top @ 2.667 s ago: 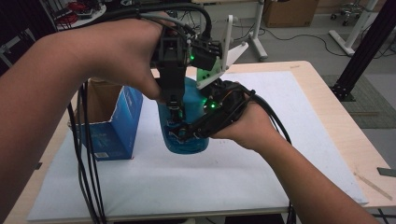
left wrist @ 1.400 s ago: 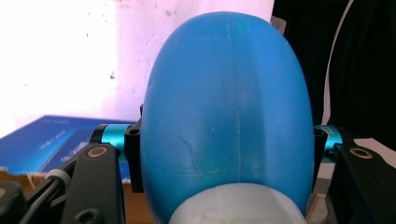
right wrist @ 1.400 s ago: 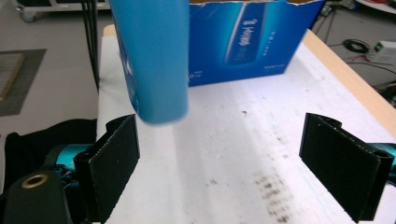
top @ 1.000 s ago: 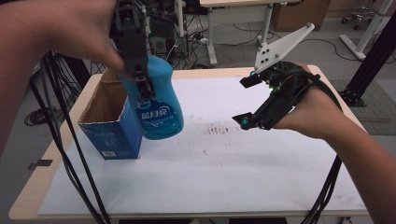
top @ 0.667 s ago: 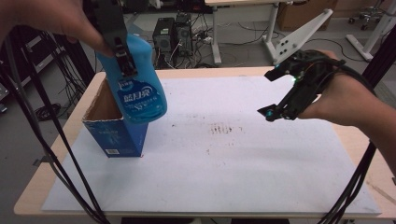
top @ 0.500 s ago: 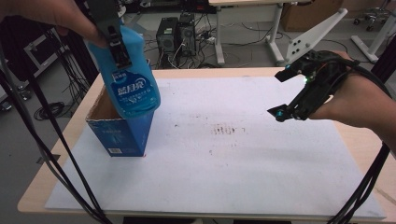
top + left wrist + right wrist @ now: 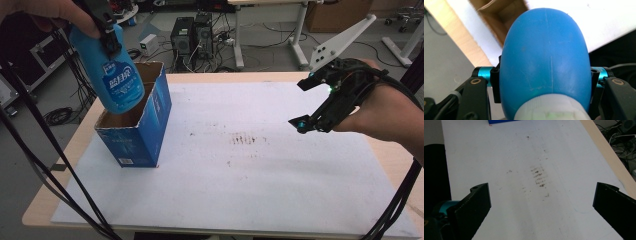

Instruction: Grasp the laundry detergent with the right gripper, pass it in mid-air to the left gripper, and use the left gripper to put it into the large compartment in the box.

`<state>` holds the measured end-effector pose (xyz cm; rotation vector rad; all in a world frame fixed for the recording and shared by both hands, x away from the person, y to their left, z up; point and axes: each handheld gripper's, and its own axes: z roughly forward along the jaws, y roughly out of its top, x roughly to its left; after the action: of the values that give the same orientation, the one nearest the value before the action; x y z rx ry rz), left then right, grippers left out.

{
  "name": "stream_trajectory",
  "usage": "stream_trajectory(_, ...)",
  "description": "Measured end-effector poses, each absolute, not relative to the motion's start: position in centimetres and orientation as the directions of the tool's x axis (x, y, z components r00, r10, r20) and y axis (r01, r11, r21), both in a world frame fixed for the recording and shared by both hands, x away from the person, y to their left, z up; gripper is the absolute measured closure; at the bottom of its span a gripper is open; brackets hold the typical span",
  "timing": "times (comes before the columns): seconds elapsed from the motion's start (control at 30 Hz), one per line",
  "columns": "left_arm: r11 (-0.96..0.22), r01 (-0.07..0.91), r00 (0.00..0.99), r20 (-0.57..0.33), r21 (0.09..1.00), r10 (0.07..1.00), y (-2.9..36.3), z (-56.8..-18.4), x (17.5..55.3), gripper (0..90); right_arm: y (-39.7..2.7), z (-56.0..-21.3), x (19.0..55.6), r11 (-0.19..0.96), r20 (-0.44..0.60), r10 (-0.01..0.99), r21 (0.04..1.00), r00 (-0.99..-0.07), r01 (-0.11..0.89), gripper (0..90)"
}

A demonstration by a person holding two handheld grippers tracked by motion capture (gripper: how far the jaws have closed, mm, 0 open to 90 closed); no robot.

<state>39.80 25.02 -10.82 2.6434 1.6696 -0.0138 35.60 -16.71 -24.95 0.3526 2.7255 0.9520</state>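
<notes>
Smooth plastic bottle [image 7: 545, 65], cardboard box [image 7: 145, 120]

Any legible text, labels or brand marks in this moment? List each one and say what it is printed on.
Blue bottle, held in the left tongs: white label with large Chinese characters, seemingly "蓝月亮"; the smaller print below is too blurred to read.
Blue cardboard box: small white print and a barcode-like patch near its bottom front edge, too small to read.
White table cover: dark smudges, no text.

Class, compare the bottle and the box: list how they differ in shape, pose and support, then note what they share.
The bottle is rounded; the box is square-edged. The bottle hangs tilted in the air, clamped by the left hand-held gripper; the box stands upright on the table. The bottle has a white cap; the box is open at the top. Both are blue.
</notes>
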Motion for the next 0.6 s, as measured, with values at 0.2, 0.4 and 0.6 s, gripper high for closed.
stream_trajectory(0.2, -0.415, 0.91, 0.415, -0.024, -0.012, 0.91, 25.6, -12.4, 40.3, 38.8, -16.3, -25.2, 35.5, 0.755, -0.129, 0.287, 0.64, -0.949, 0.142, 0.6)
stream_trajectory(0.4, -0.438, 0.899, 0.437, -0.038, -0.024, 0.899, 25.9, -14.2, 40.9, 38.9, -16.2, -25.2, 35.4, 0.755, -0.127, 0.281, 0.642, -0.951, 0.137, 0.6)
stream_trajectory(0.6, -0.474, 0.879, 0.471, -0.058, -0.05, 0.88, 26.4, -17.5, 41.6, 38.9, -16.3, -25.6, 35.3, 0.747, -0.11, 0.273, 0.651, -0.956, 0.138, 0.6)
